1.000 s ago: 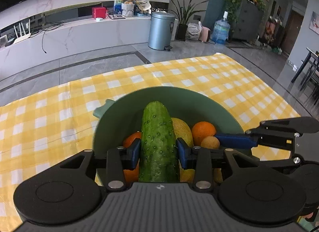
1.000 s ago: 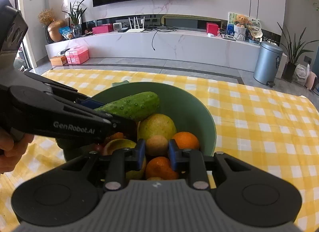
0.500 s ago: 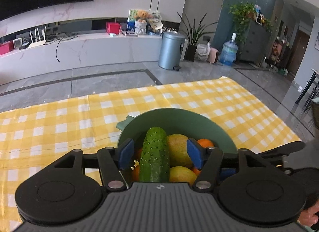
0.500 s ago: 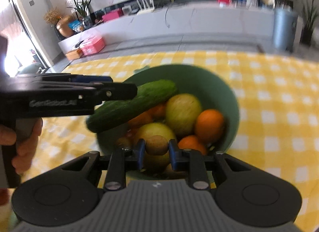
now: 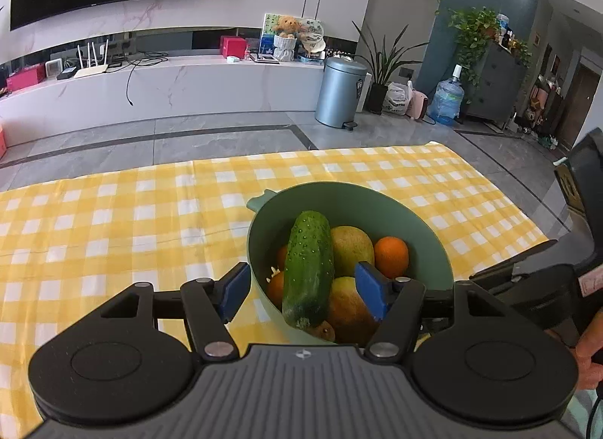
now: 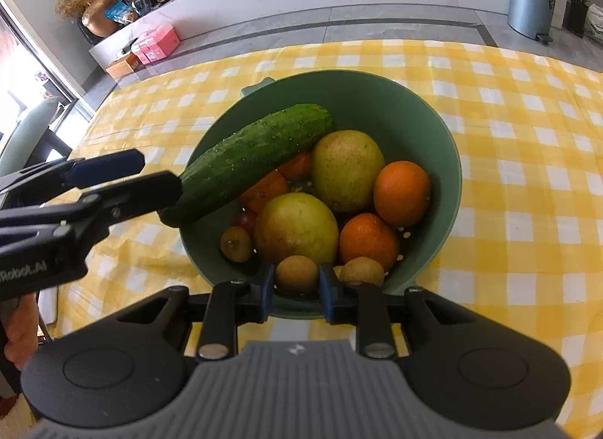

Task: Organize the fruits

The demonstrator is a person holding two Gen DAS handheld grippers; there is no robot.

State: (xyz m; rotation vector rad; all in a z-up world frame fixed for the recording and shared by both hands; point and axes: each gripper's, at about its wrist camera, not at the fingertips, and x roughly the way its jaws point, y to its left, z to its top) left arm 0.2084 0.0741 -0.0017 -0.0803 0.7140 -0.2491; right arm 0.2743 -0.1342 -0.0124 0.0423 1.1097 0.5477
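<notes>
Right tongs [image 6: 296, 288] around small brown fruit [image 6: 296, 273]

Both wrist views look down closely, from near-opposite sides, sharing the green bowl [image 5: 433, 246] [image 6: 444, 129].

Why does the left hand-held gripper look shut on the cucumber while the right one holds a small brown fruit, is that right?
Not quite. In the left wrist view the left hand-held gripper is open, with the cucumber lying free in the bowl. The right hand-held gripper does hold the small brown fruit.

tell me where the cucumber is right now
The cucumber lies in the green bowl, on its left side in the right wrist view, atop the oranges with one end over the rim near the open left gripper.
</notes>
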